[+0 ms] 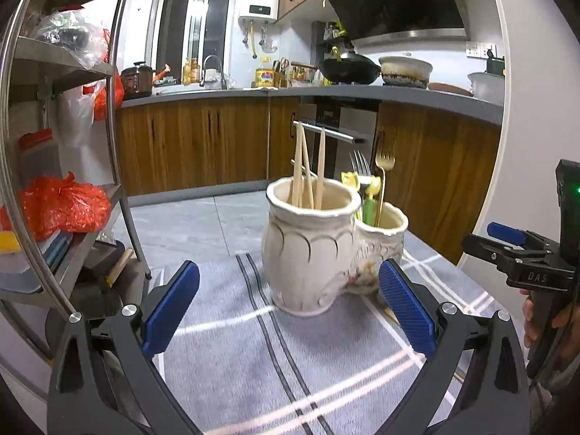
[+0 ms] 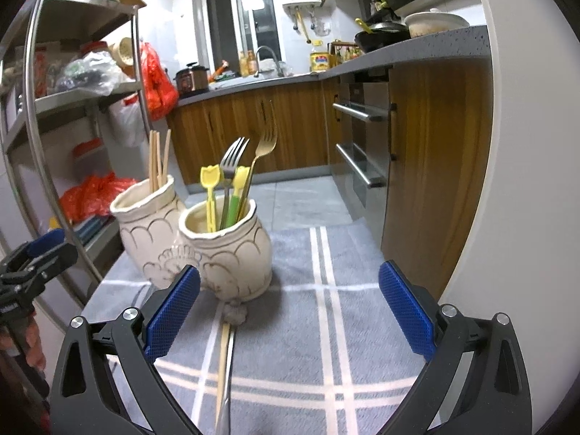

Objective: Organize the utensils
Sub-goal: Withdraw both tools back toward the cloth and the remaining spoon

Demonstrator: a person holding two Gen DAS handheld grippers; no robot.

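On the striped cloth stands a cream double holder, chopsticks in its left cup, forks in its right, the left gripper wide open and empty just near of it.

Wok on counter; metal shelf rack with red bags.

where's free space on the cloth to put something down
Bare cloth lies right of the holder, toward the wooden cabinet, and on the holder's chopstick side in the left view. Crowded in front of the holder, where loose utensils lie.
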